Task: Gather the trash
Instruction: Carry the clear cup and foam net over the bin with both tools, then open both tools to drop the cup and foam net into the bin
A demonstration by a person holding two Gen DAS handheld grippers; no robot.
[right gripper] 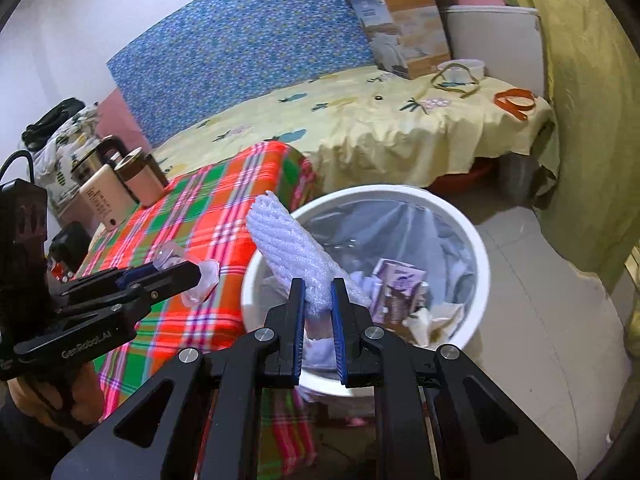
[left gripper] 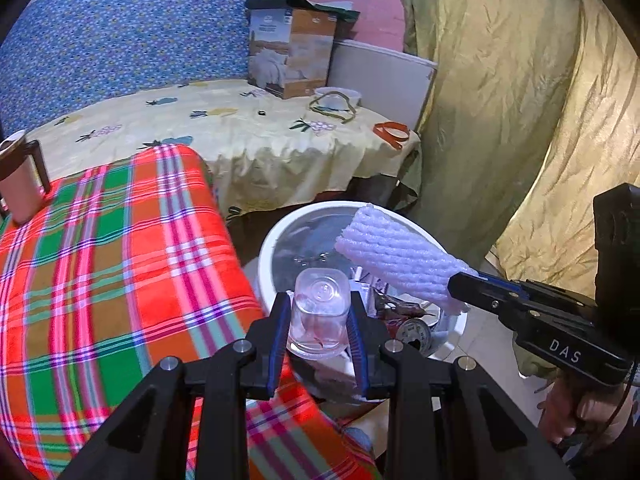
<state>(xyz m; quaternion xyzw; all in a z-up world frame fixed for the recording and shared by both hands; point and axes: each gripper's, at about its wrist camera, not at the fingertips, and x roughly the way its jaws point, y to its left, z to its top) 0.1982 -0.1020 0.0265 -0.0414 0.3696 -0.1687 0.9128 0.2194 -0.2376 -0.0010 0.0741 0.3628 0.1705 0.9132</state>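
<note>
**Bedroom trash run, both tools loaded above the bin**

Plaid cloth [left gripper: 120, 260] covers the table nearest us. Our left tool [left gripper: 318, 320] is clamped on a clear plastic cup [left gripper: 318, 308], held at the bin's near rim. Our right tool [right gripper: 318, 308] is clamped on a white foam sleeve [right gripper: 292, 248], tilted over the white trash bin [right gripper: 476, 248], which stands on the floor with wrappers inside. Beyond lies a bed under a yellow sheet [right gripper: 380, 128], a cardboard box [right gripper: 412, 28] at its far end.

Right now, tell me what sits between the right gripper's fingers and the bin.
The white foam sleeve, clamped in the right gripper, juts over the bin's rim; the right wrist view shows it.
</note>
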